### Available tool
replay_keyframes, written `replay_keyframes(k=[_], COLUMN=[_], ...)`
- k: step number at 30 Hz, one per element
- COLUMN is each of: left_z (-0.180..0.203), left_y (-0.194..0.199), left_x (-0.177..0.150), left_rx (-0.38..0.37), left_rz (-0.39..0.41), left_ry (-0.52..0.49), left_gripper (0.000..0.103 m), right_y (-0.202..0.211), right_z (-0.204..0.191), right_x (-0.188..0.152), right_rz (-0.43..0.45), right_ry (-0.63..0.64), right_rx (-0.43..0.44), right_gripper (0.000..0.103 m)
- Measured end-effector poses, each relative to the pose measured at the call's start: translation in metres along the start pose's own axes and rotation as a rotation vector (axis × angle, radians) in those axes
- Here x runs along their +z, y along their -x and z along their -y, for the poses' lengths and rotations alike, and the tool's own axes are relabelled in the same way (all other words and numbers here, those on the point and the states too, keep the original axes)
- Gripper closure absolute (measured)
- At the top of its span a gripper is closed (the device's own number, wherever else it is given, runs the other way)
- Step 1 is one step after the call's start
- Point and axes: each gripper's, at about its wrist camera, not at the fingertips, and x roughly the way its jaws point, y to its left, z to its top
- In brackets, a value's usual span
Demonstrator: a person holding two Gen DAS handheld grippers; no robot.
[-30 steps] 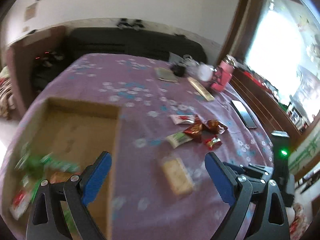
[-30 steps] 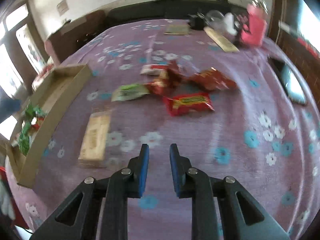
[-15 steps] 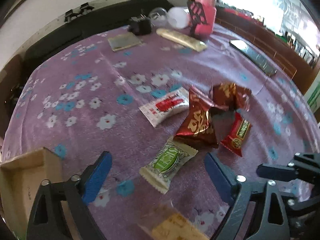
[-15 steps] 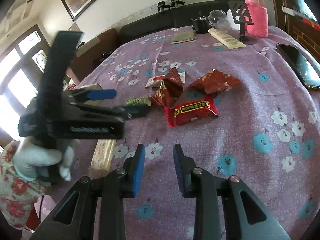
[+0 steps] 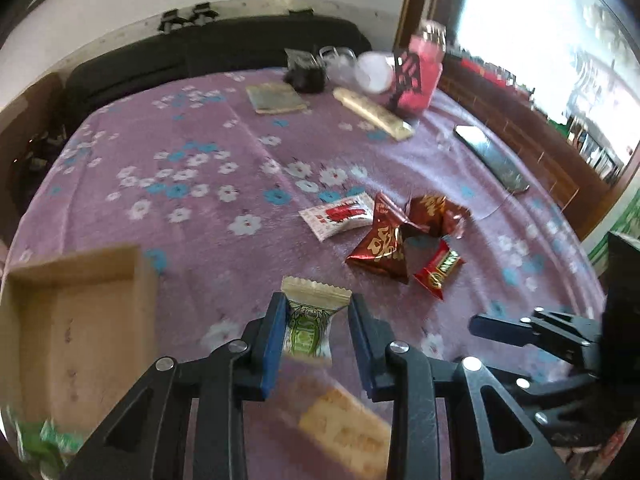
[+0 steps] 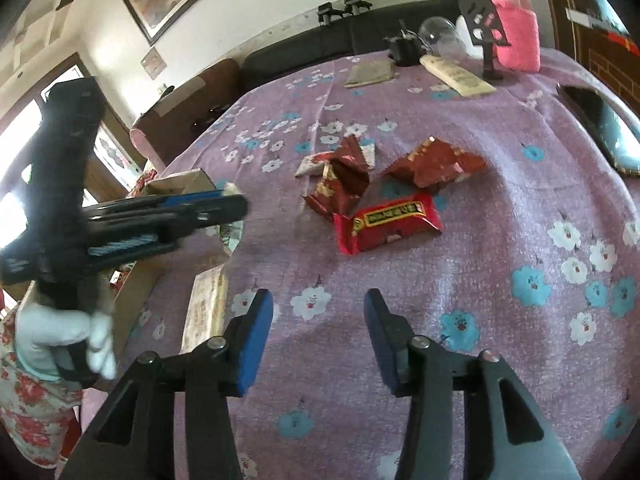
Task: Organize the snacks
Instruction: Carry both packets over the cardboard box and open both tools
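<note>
The left hand-held gripper (image 5: 317, 326) has just been closing its jaws, with the green-and-cream snack packet (image 5: 310, 322) between its blue pads. Beyond the packet lie red wrappers (image 5: 382, 246) and a white-and-red sachet (image 5: 340, 216) on the purple flowered desk (image 5: 192, 208). Left of the packet sits a cardboard box (image 5: 80, 320); a tan biscuit pack (image 5: 344, 432) lies beneath it.

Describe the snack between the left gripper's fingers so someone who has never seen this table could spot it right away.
On the purple flowered tablecloth, look just right of the cardboard box, nearer than the heap of red wrappers. The green and cream snack packet sits between the left gripper's blue pads. It is the only green wrapper outside the box.
</note>
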Motion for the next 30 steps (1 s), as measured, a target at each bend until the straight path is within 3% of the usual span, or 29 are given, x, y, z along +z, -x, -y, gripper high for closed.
replay_keyframes(k=[3, 5, 13, 15, 17, 22, 30], left_z=[-0.010, -0.014, -0.037, -0.043, -0.051, -0.078, -0.129], left_y=[0.024, 0.035, 0.089, 0.103, 0.118, 0.166, 0.232], left_x=[-0.006, -0.011, -0.044, -0.054, -0.065, -0.105, -0.160], left_rx=[-0.014, -0.009, 0.020, 0.044, 0.059, 0.131, 0.246], left_rz=[0.037, 0.060, 0.142, 0.168, 0.193, 0.271, 0.390], left_ry=[0.034, 0.045, 0.125, 0.146, 0.177, 0.295, 0.474], left_gripper=[0.071, 0.071, 0.071, 0.071, 0.071, 0.070, 0.070], right_y=[-0.003, -0.010, -0.050, -0.056, -0.056, -0.052, -0.008], right_z=[-0.027, -0.049, -0.108, -0.112, -0.113, -0.110, -0.137], right_x=[0.002, 0.004, -0.004, -0.008, -0.008, -0.007, 0.013], right_rz=[-0.033, -0.050, -0.144, -0.153, -0.143, -0.123, 0.019], right_ry=[0.076, 0.135, 0.308, 0.326, 0.332, 0.305, 0.221], right_rx=[0.006, -0.010, -0.140, -0.175, -0.193, -0.158, -0.006], right_gripper=[0.052, 0.043, 0.043, 0.052, 0.069, 0.071, 0.070])
